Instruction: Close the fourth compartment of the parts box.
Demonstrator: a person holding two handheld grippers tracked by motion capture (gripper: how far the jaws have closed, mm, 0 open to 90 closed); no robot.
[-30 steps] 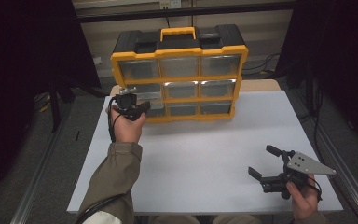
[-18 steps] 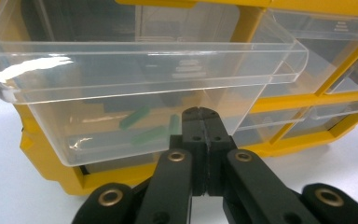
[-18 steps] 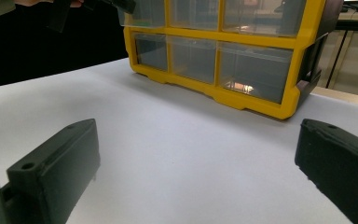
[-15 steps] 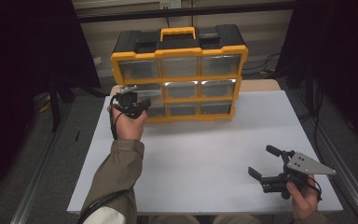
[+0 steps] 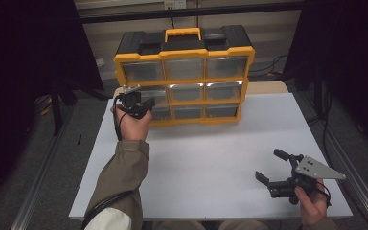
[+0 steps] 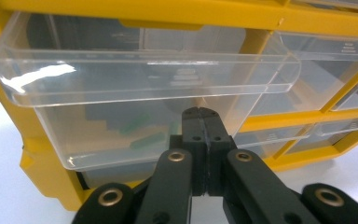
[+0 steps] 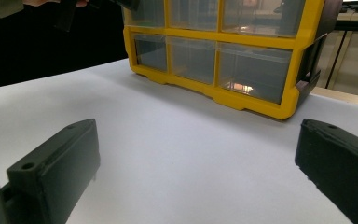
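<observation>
Here left tongs (image 6: 199,114) pressed together at clear drawer (image 6: 144,88) (yellow organizer (image 5: 184,76)); right tongs (image 5: 274,165) wide, empty.

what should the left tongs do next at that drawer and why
Probably ease the drawer outward a little more. The left tongs are shut, tips against its clear front below the lip, and it already juts from the yellow organizer. Whether they grip it or only press is unclear. The right tongs wait open over the white table, so the left should act.
</observation>
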